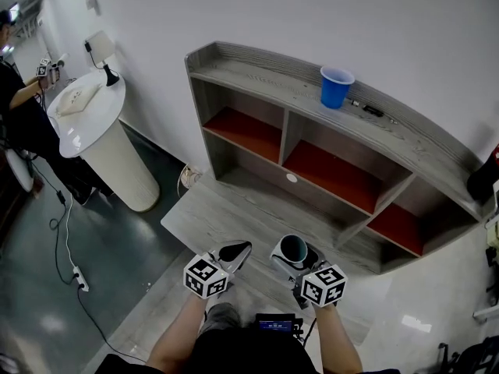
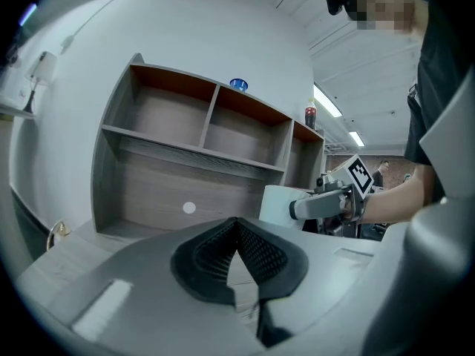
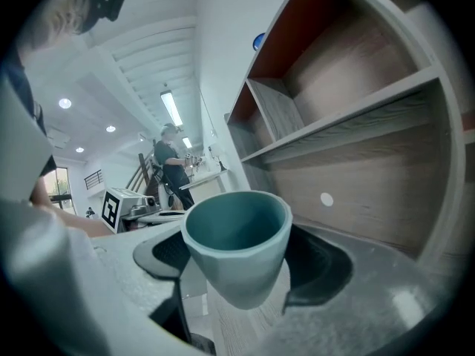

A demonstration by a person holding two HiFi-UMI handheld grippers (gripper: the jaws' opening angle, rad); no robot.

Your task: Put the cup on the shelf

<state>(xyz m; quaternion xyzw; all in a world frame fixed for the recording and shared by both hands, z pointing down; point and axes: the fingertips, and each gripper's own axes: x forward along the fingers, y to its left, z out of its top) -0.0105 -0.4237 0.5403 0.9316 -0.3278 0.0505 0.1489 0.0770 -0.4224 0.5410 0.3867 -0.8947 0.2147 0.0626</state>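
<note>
A pale cup with a teal inside [image 1: 294, 248] sits upright between the jaws of my right gripper [image 1: 292, 259], which is shut on it low over the grey platform in front of the shelf [image 1: 265, 80]. In the right gripper view the cup [image 3: 237, 239] fills the gap between the dark pads [image 3: 320, 264]. My left gripper [image 1: 236, 251] hovers beside it on the left, shut and empty, its pads meeting at the tip [image 2: 237, 232]. From the left gripper view the held cup [image 2: 277, 205] shows at the right. A blue cup [image 1: 336, 86] stands on the shelf's top board.
The shelf has open compartments with red floors [image 1: 327, 170] and a lower grey platform [image 1: 226, 209]. A thin dark object [image 1: 373, 110] lies near the blue cup. A white round pedestal table [image 1: 97, 127] with a lamp and a person [image 1: 19, 115] are at the left. Cables [image 1: 74, 267] cross the floor.
</note>
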